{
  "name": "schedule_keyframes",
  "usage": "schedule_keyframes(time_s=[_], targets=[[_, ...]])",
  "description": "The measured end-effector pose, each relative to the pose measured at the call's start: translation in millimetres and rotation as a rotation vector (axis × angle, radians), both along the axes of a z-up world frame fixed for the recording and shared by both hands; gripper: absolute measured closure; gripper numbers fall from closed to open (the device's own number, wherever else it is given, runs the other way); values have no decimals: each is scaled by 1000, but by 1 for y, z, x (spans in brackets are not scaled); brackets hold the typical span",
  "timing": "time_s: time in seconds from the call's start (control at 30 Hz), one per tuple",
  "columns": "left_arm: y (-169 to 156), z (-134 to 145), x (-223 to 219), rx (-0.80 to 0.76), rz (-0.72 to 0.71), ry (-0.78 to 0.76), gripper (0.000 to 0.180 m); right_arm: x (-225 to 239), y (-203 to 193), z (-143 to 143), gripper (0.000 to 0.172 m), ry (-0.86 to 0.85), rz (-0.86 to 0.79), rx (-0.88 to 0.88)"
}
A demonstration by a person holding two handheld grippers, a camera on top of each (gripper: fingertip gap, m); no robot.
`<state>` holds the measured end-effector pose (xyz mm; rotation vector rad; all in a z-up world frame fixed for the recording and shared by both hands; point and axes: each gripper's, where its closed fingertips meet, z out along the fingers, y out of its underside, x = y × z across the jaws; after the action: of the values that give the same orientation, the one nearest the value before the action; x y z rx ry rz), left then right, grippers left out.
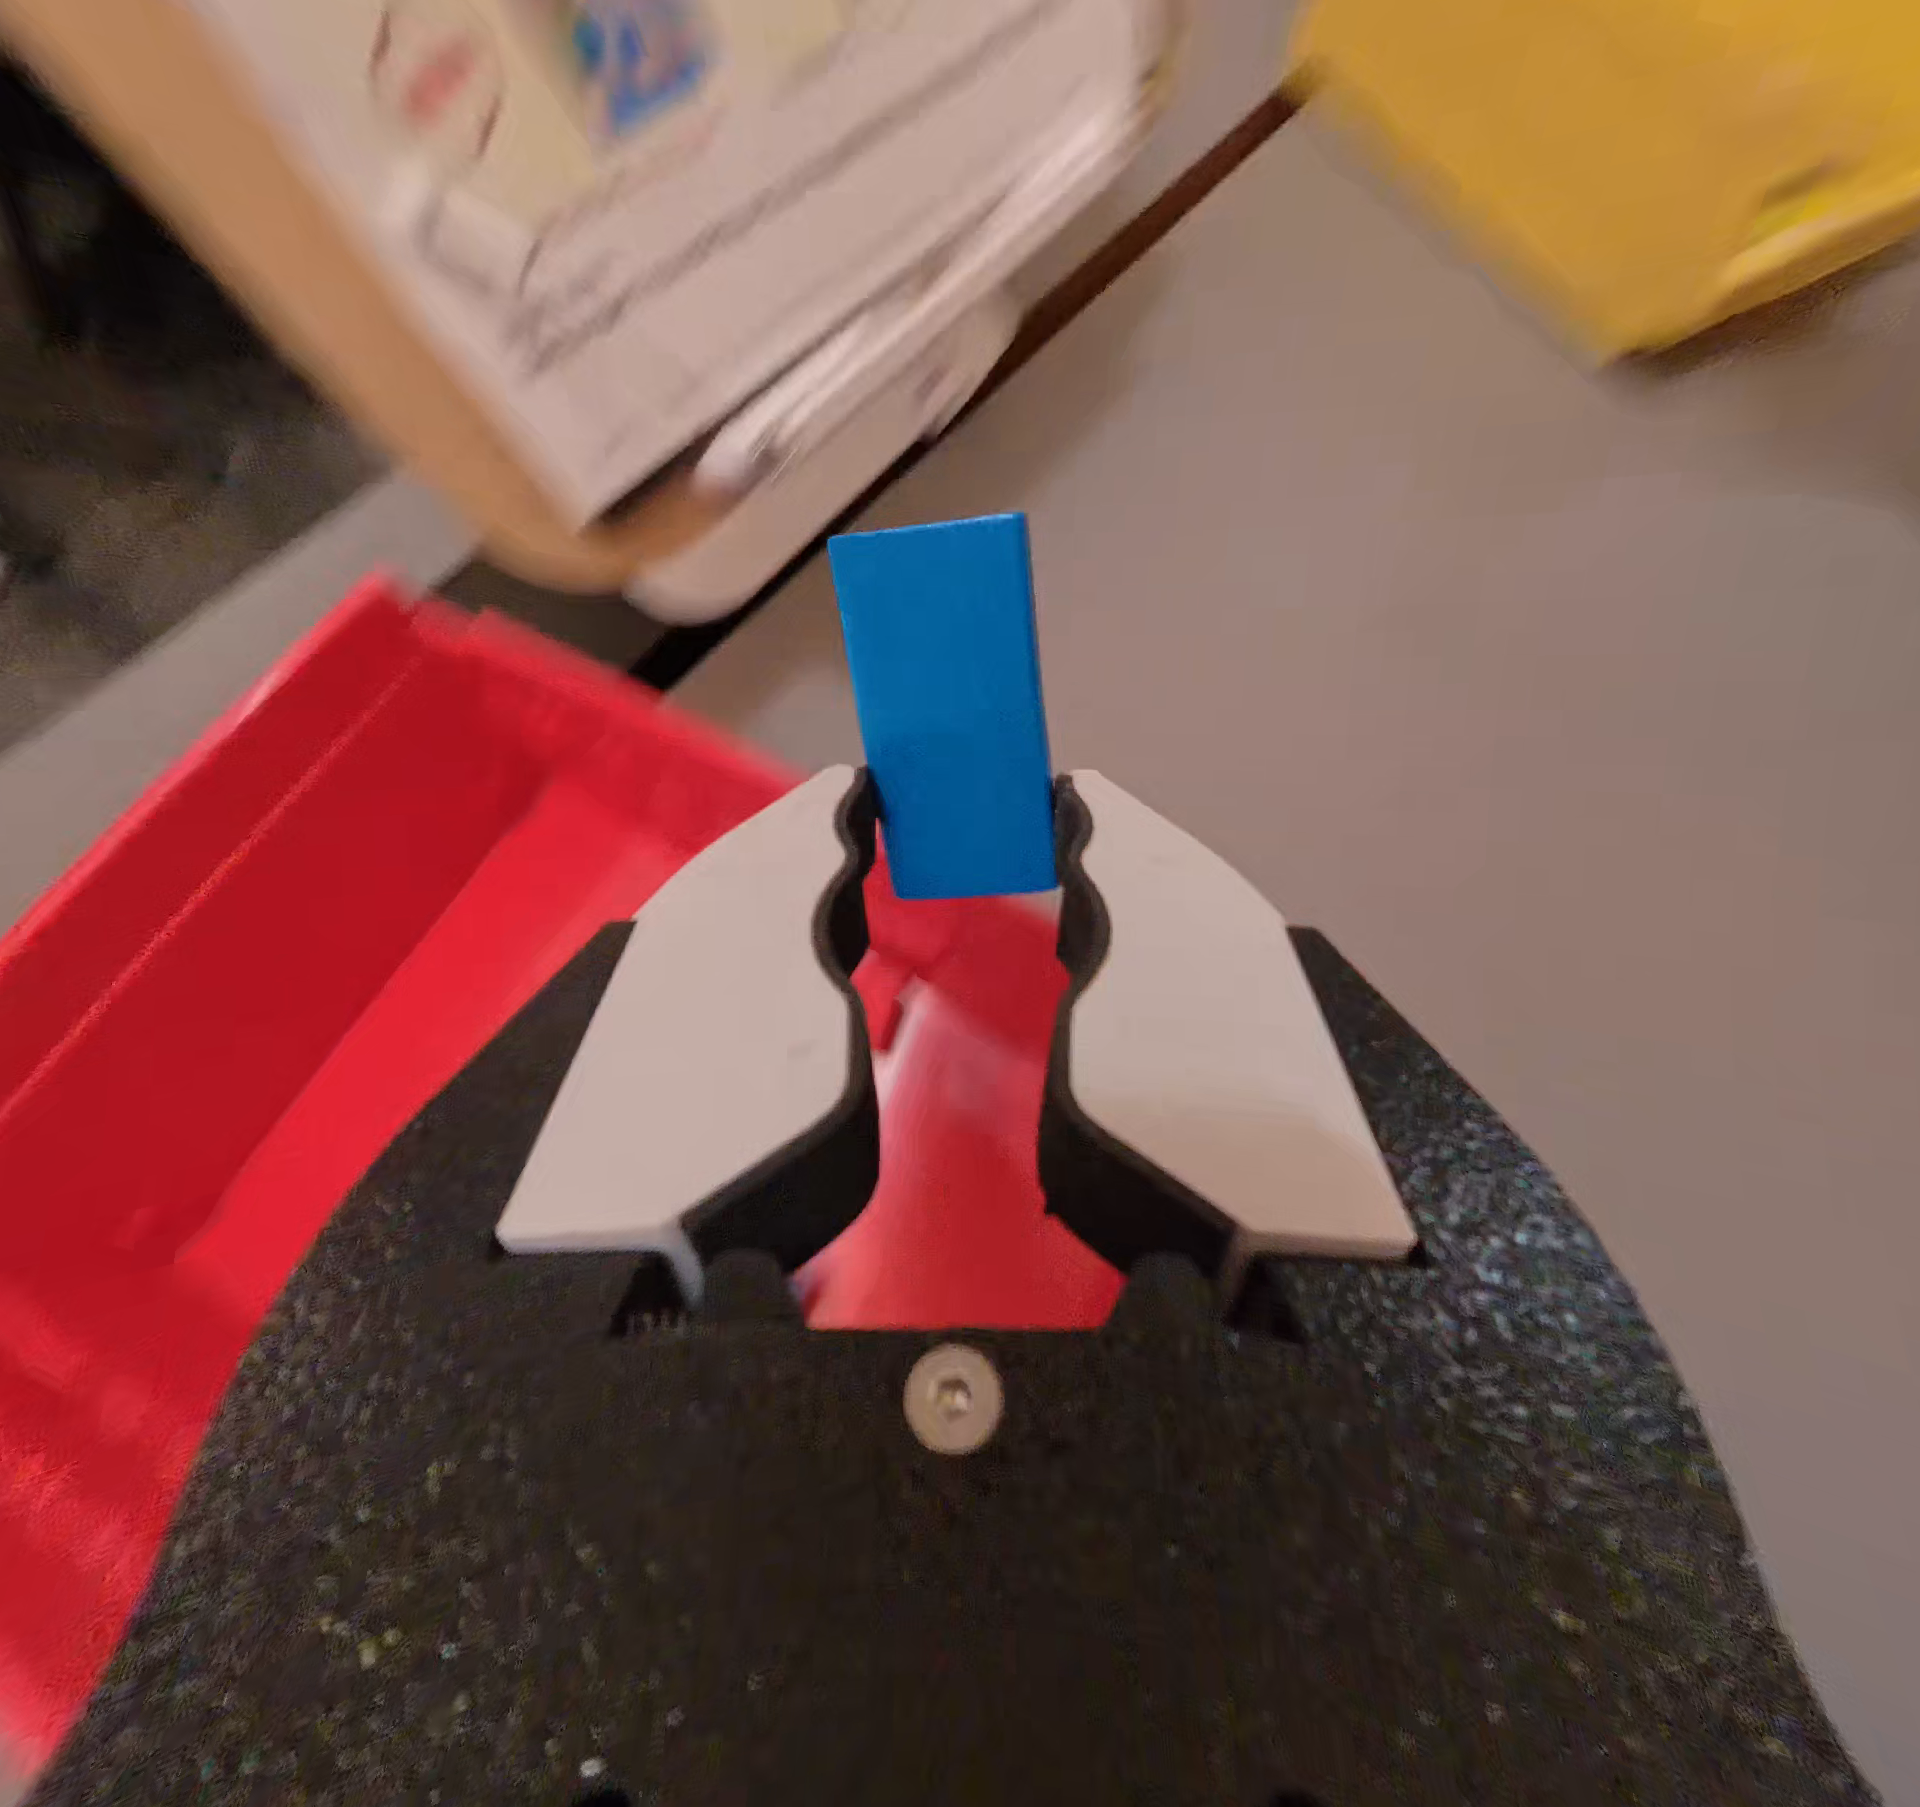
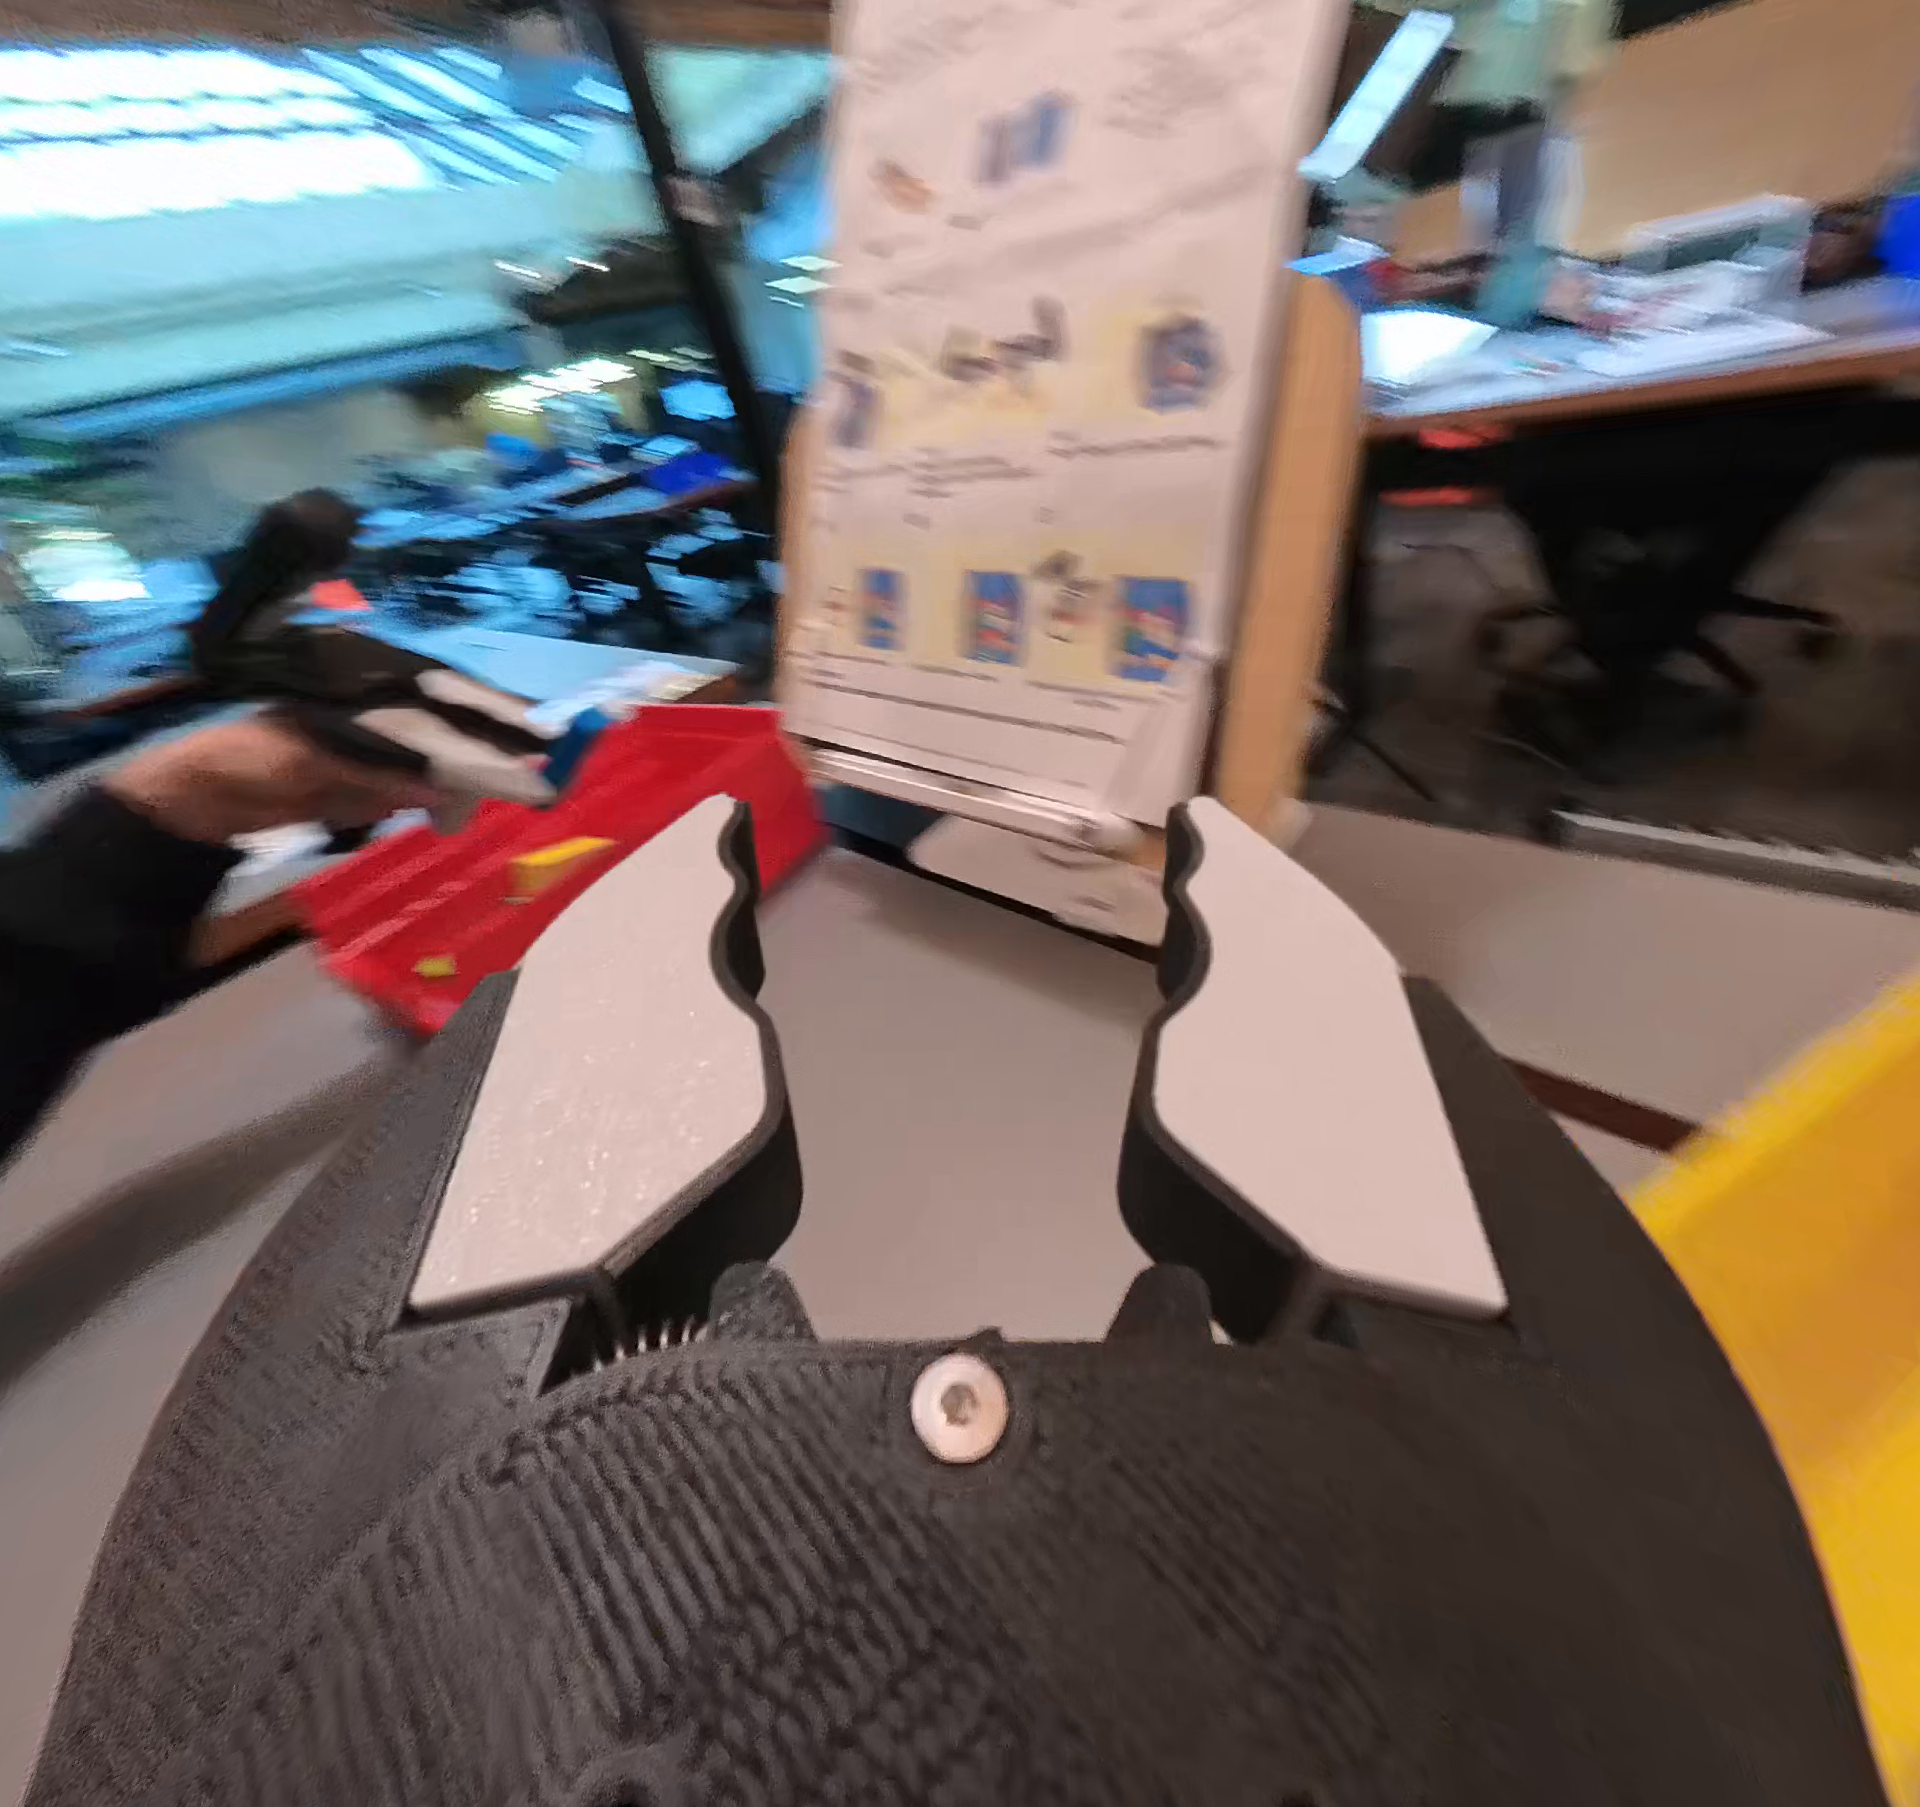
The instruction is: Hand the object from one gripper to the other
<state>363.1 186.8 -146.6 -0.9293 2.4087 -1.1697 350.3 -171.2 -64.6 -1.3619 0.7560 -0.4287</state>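
Your left gripper (image 1: 961, 822) is pinching a flat blue rectangular block (image 1: 940, 687) by its lower end; both black-lined fingers (image 1: 727, 978) press against the block's narrow sides, and most of it stands up beyond the fingertips, leaning slightly left. Below and to the left of that gripper lies a red bin (image 1: 312, 874), with part of its red interior showing through the gap behind the block. The grey worktop (image 1: 1455, 718) stretches to the right, where a yellow bin (image 1: 1610, 95) sits at the upper corner. A blurred printed sheet on a stand (image 1: 675, 147) rises past the worktop's far edge.

Your right gripper (image 2: 956, 874) has its fingers (image 2: 623, 1030) spread wide, with only bare grey worktop (image 2: 935, 1082) visible between them. From this side you can see your left hand (image 2: 260, 770) holding the other gripper over the red bin (image 2: 582, 853), the blue block (image 2: 577, 739) a small smear at its tip. Yellow pieces (image 2: 556, 864) lie inside that red bin. The yellow bin (image 2: 1818, 1342) edges in at the lower right, and the printed sheet (image 2: 1039, 355) stands straight ahead.
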Motion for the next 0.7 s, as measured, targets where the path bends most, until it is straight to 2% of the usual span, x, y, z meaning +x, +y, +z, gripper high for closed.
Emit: schedule_keyframes(time_s=[0.03, 0.1, 0.2, 0.3, 0.37, 0.5, 0.6, 0.7], targets=[[-18, 19, -13, -93, -69, -54, 148, -10, 15, 8, 102, -27, 99, 31], [-52, 50, -39, -238, -183, -146, 148, -30, 43, 18, 113, -41, 274, 51], [-96, 78, -75, -404, -312, -242, 148, -57, 80, 34, 110, -116, 431, 37], [-132, 91, -104, -510, -429, -322, 148, -81, 113, 49, 105, -179, 536, 41], [-152, 94, -120, -560, -505, -353, 148, -99, 134, 55, 107, -196, 631, 59], [-177, 90, -130, -570, -584, -363, 148, -126, 159, 67, 131, -266, 747, 83], [-187, 89, -137, -577, -623, -369, 148, -129, 168, 61, 121, -249, 758, 41], [-193, 88, -139, -542, -626, -404, 148, -124, 172, 53, 122, -229, 745, 9]])
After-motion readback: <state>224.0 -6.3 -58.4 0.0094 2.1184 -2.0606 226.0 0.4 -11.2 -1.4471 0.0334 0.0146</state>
